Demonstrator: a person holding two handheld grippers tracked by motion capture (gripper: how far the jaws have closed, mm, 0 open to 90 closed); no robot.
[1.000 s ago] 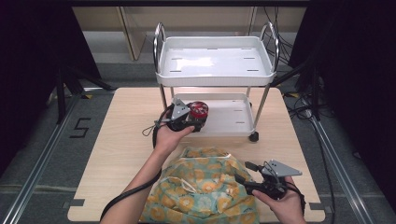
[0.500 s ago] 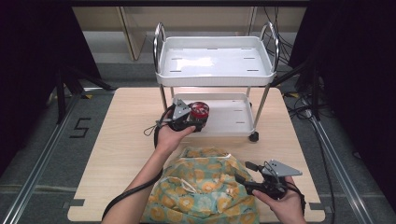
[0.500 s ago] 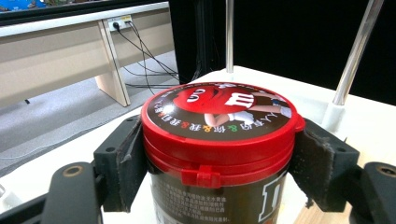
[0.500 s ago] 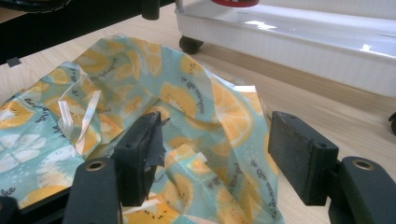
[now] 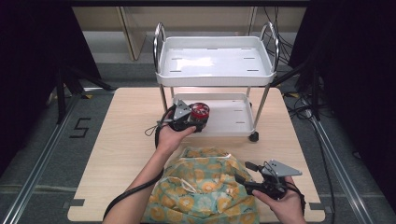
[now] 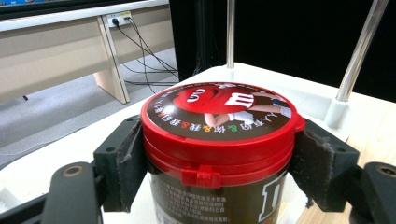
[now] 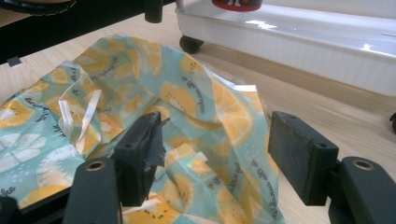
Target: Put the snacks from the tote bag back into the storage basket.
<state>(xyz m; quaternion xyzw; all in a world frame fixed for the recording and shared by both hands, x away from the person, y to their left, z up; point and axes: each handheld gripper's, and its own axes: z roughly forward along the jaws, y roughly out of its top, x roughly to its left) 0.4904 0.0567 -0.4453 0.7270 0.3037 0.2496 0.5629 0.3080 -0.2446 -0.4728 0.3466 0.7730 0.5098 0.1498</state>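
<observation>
Left side first: our left gripper (image 5: 192,117) has its jaws clamped on the brown cylindrical candy tub with the red snap lid (image 6: 219,135), one pad pressed to each side just under the lid rim. The tub stands upright, long axis vertical, and the jaws meet it from the side, square to that axis. In the high view the tub (image 5: 200,111) sits at the near left corner of the lower tray of the white two-tier trolley (image 5: 233,114), over the tray's rim or just inside it; whether its base touches the tray floor we cannot tell. We judge the placing step is in hand, so the relation that matters is tub base to tray floor: a short straight descent along the tub's own axis, then release.

Moving right: the teal cloth bag printed with orange lemon slices (image 5: 201,186) lies slumped on the wooden bench (image 5: 121,135), near the person's edge. Our right gripper (image 5: 252,183) rests at the bag's right side, jaws apart, with cloth (image 7: 196,116) rising between them but not pinched. The left hand is nearer the trolley.
</observation>
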